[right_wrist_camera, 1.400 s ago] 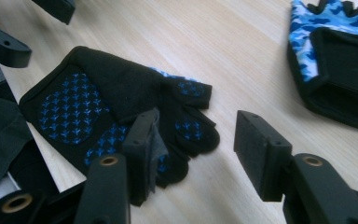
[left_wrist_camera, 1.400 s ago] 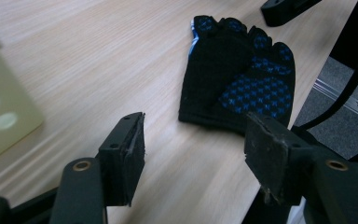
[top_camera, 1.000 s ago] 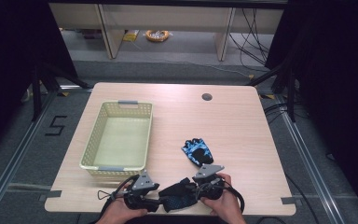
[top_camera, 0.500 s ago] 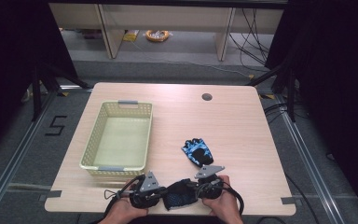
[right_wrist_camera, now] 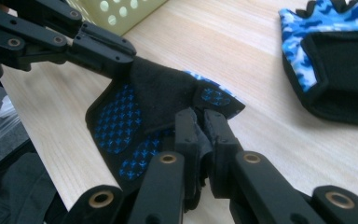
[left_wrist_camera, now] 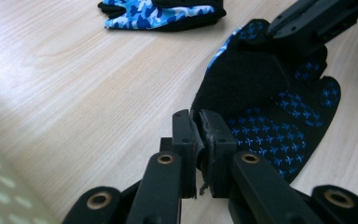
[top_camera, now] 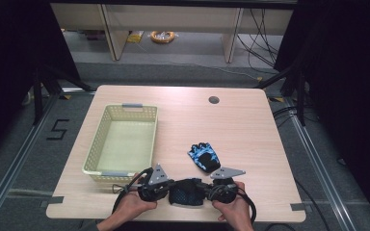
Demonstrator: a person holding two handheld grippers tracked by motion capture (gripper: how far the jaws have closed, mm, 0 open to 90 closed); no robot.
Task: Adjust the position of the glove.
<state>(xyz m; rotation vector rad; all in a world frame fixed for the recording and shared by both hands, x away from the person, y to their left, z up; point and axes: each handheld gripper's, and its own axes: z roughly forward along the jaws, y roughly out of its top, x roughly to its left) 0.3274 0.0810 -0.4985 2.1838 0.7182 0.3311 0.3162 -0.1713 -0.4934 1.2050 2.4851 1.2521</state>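
A black glove with blue cross print [top_camera: 188, 192] hangs between my two grippers at the table's front edge. My left gripper [top_camera: 171, 189] is shut on its left edge. In the left gripper view the pads [left_wrist_camera: 186, 135] pinch the glove's [left_wrist_camera: 270, 126] cuff seam. My right gripper [top_camera: 204, 191] is shut on the opposite edge. In the right gripper view its jaws [right_wrist_camera: 200, 128] clamp the glove [right_wrist_camera: 130, 112], and the left gripper [right_wrist_camera: 107, 49] grips the far side. A second glove, blue camouflage [top_camera: 204, 156], lies flat just behind.
A pale yellow mesh basket [top_camera: 139, 109] stands at the left of the wooden table [top_camera: 250, 125], close to my left hand. A round cable hole [top_camera: 214, 100] sits near the far edge. Floor, shelf legs and cables lie beyond the table.
My left gripper has shifted a little right and away from the front edge, closer to the dark glove. The right hand has stayed put. The camouflage glove has not moved.
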